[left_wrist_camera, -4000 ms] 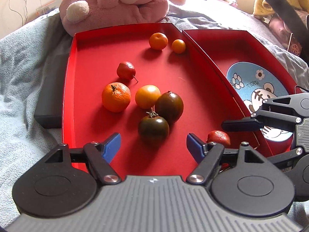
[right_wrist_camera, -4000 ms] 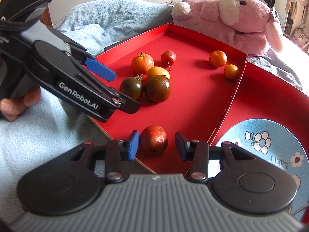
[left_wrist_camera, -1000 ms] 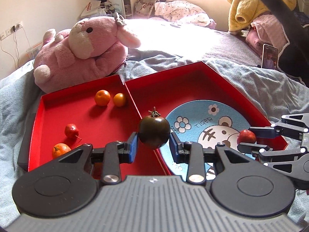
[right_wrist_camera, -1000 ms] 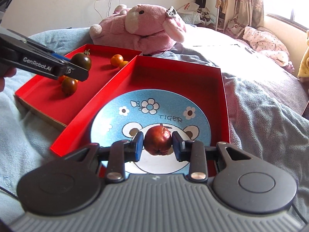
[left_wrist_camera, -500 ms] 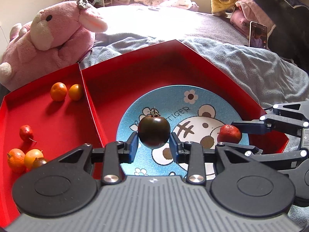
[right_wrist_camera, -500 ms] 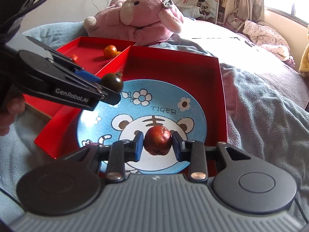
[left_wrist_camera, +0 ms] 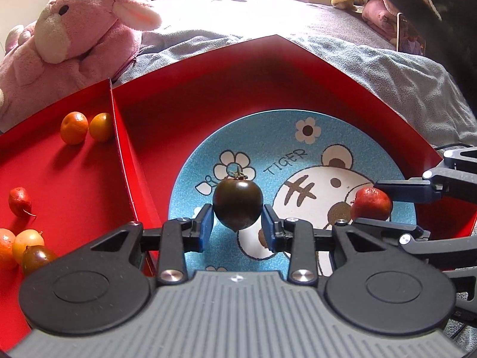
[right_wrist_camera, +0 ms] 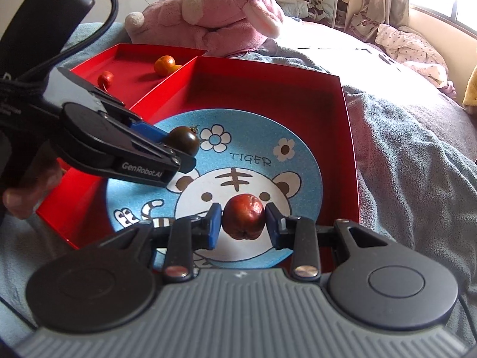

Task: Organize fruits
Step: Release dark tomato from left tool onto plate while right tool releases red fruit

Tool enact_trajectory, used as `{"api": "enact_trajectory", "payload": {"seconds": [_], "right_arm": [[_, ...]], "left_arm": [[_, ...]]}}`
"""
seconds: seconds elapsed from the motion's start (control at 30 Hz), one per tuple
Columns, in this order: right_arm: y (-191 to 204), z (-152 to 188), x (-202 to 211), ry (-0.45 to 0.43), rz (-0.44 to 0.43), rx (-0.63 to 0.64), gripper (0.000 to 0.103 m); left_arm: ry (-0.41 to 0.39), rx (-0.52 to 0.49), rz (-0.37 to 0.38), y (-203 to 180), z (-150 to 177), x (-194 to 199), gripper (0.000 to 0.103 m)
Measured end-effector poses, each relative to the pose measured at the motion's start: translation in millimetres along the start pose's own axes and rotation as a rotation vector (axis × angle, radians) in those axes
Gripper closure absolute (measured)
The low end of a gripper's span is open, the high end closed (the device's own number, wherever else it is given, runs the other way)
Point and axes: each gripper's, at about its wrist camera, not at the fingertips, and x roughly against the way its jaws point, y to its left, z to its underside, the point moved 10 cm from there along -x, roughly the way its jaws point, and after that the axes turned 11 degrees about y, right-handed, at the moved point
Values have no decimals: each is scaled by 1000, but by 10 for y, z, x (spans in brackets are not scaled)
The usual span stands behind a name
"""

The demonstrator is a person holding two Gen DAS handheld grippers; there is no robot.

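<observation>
My left gripper is shut on a dark brown tomato with a green stem, held over the left part of the blue tiger plate. My right gripper is shut on a small wrinkled red fruit above the plate's white tiger face. In the left wrist view that red fruit hangs at the plate's right side. In the right wrist view the dark tomato sits over the plate's left edge. The plate lies in the right red tray.
The left red tray holds two small oranges, a small red fruit, and an orange, a yellow and a dark tomato at its near edge. A pink plush rabbit lies behind the trays on the grey-blue blanket.
My left gripper has carried the dark tomato from above the divider, rightward and down over the plate. The right gripper has sunk slightly with the red fruit.
</observation>
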Motion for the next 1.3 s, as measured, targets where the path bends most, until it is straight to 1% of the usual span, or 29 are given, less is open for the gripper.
{"api": "enact_trajectory", "payload": {"seconds": [0.13, 0.2, 0.27, 0.37, 0.53, 0.73, 0.87, 0.93, 1.0, 1.3], "right_arm": [[7, -2, -33, 7, 9, 1, 68], [1, 4, -51, 12, 15, 0, 68], [-6, 6, -70, 17, 19, -3, 68], [-9, 3, -94, 22, 26, -1, 67], [-9, -21, -141, 27, 32, -2, 67], [-8, -64, -191, 40, 59, -6, 66], [18, -59, -176, 46, 59, -9, 66], [34, -62, -137, 37, 69, -4, 58], [42, -77, -88, 23, 81, 2, 55], [113, -148, 112, -12, 94, 12, 55]], "left_arm": [[-17, 3, 9, 6, -9, 3, 59], [-23, 2, 7, -3, -6, 23, 52], [-38, 2, 8, -8, -10, 63, 39], [-70, 2, 8, -6, -32, 149, 30], [-93, 16, 25, 10, -17, 284, 30], [-108, 26, 35, 21, 24, 418, 30], [-117, 27, 38, 27, 57, 489, 29], [-122, 33, 40, 42, 68, 526, 28], [-126, 39, 41, 61, 75, 554, 28], [-141, 63, 34, 148, 145, 692, 27]]}}
